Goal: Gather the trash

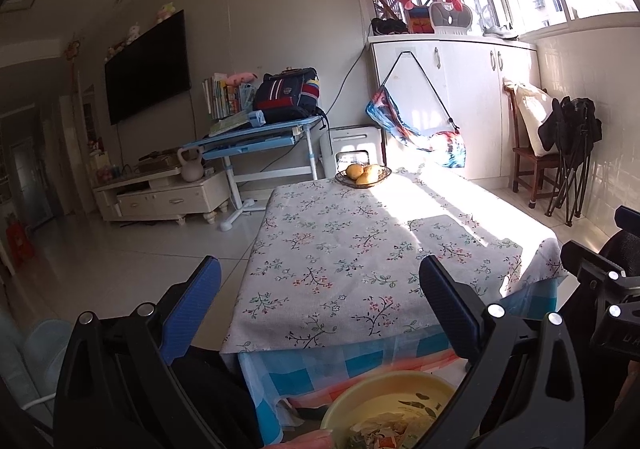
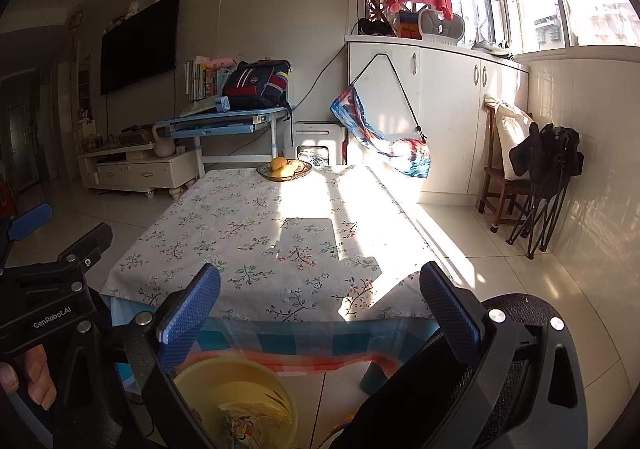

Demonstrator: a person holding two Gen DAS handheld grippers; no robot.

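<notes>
While both grippers, left and right, hang wide open and empty, the trash sits in the yellow bin below, so the job looks nearly done.

One floral-clothed table. One wire fruit bowl with about three yellow fruits. One yellow bin of crumpled trash. Two open grippers: left gripper, right gripper. One wall television. One backpack. One wooden chair.

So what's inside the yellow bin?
The yellow bin holds crumpled wrappers and paper scraps lying at the bottom. The left gripper's frame and the picture's edge cover the rest, so any deeper contents are hidden.
</notes>
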